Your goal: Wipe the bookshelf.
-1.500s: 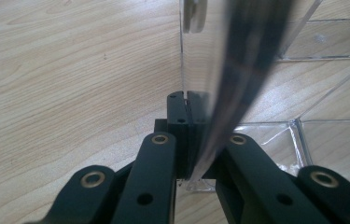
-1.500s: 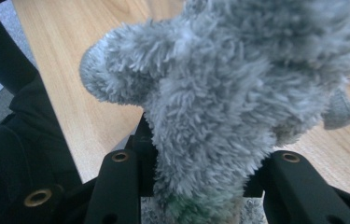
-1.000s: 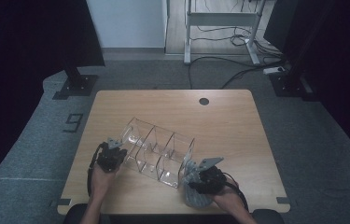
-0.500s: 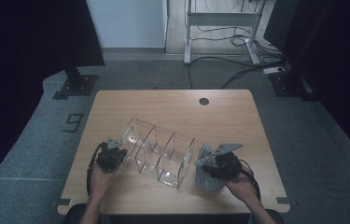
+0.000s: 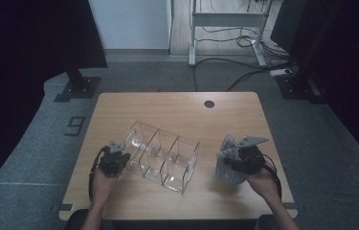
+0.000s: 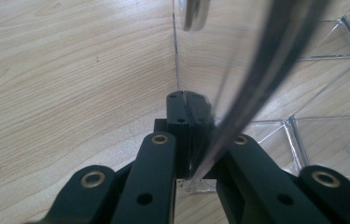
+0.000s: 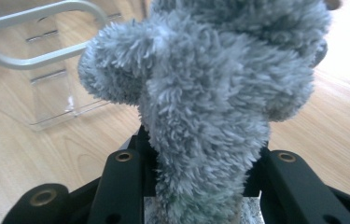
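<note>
Rightward from the organizer (image 5: 162,155) went the right hand-held gripper (image 5: 237,158) — clamping fluffy cloth (image 5: 229,165).

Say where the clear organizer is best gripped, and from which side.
Grip the thin end wall of the organizer, coming from its left end, where the left gripper is already shut on that wall's edge. The walls are flat and thin enough to pinch between jaws; the whole box looks too wide. The right gripper holds the cloth.
</note>
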Available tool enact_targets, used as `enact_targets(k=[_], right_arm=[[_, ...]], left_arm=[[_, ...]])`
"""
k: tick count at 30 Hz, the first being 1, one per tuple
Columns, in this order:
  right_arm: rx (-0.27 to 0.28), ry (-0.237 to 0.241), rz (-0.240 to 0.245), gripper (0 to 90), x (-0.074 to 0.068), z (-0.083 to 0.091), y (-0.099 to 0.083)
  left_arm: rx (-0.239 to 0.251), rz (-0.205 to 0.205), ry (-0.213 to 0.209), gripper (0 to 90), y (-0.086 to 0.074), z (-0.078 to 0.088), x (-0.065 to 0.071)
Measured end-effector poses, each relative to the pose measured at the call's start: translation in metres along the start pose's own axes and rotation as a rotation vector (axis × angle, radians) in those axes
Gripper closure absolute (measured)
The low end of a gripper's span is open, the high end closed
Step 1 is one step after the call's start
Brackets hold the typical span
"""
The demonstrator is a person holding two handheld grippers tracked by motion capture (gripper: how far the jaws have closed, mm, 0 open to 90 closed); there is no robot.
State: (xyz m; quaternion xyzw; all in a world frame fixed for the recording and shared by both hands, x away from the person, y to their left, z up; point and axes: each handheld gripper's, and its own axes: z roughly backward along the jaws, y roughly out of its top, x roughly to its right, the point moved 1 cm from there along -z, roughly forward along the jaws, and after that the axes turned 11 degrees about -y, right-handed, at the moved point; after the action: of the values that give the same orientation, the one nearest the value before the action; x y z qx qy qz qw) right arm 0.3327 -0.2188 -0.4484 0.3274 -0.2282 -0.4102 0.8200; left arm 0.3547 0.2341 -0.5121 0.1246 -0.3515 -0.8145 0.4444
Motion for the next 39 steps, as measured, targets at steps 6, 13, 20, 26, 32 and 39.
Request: enact_targets(k=[6,13,20,26,32,39], right_arm=[[-0.001,-0.037,-0.025,61.3,0.018,0.006,-0.002],[-0.006,-0.083,-0.057,61.3,0.037,0.01,-0.006],[-0.01,-0.121,-0.094,60.9,0.054,0.012,-0.013],[-0.024,-0.147,-0.112,60.8,0.063,0.006,-0.023],[-0.039,-0.156,-0.13,60.3,0.069,-0.007,-0.034],[-0.065,-0.161,-0.144,59.5,0.072,-0.023,-0.049]], left_arm=[[0.001,0.0,-0.001,86.6,0.0,0.0,0.0],[-0.001,0.0,-0.002,86.6,0.0,0.0,0.0],[-0.001,0.001,-0.004,86.5,0.0,0.0,0.0],[-0.002,-0.001,-0.005,86.5,-0.001,-0.001,-0.001],[-0.002,0.0,-0.006,86.4,-0.001,-0.001,-0.001],[-0.005,0.0,-0.007,86.3,-0.001,-0.002,-0.001]])
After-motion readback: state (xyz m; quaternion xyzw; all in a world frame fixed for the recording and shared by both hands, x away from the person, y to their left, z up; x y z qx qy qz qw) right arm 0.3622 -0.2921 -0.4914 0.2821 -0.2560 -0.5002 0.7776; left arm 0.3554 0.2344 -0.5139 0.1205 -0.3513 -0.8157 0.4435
